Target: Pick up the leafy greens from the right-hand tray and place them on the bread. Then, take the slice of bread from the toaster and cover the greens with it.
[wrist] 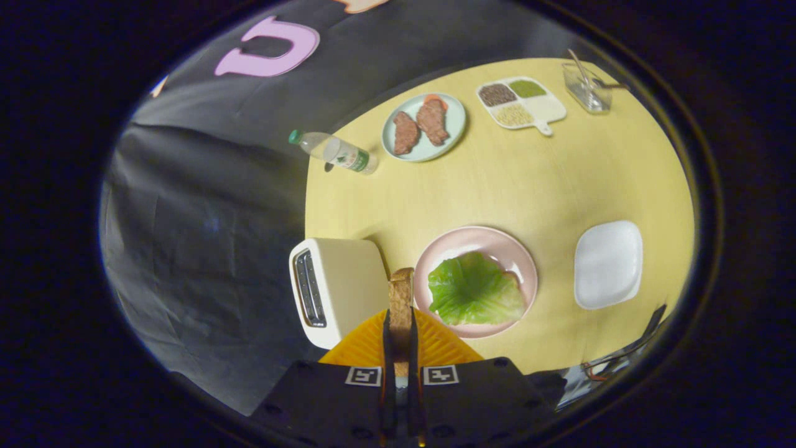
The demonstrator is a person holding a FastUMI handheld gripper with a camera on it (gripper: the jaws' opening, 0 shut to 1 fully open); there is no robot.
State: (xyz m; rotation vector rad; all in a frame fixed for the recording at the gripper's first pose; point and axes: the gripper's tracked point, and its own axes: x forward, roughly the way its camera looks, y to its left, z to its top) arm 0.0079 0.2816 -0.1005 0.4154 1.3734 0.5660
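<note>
Table [528,186]: pale wood, matt. Pink plate [448,246]: glossy. Toaster [348,280]: smooth casing. Bread slice [401,302], clamped between gripper [401,339] fingers: rough crust. Bottle [333,150]: clear plastic.

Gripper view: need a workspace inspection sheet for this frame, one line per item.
Surface: round yellow table, no spills seen.
Job's things: leafy greens lie on the pink plate; bread beneath them cannot be seen. Bread slice is out of the toaster, held on edge. White tray is bare.
Clutter: plate of meat, divided dish of grains, clear glass container, plastic bottle lying at the table's edge.
Grippers: gripper fingers shut on the bread slice.
Cables: thin wires past the table's near edge.
Surroundings: black cloth wall.
</note>
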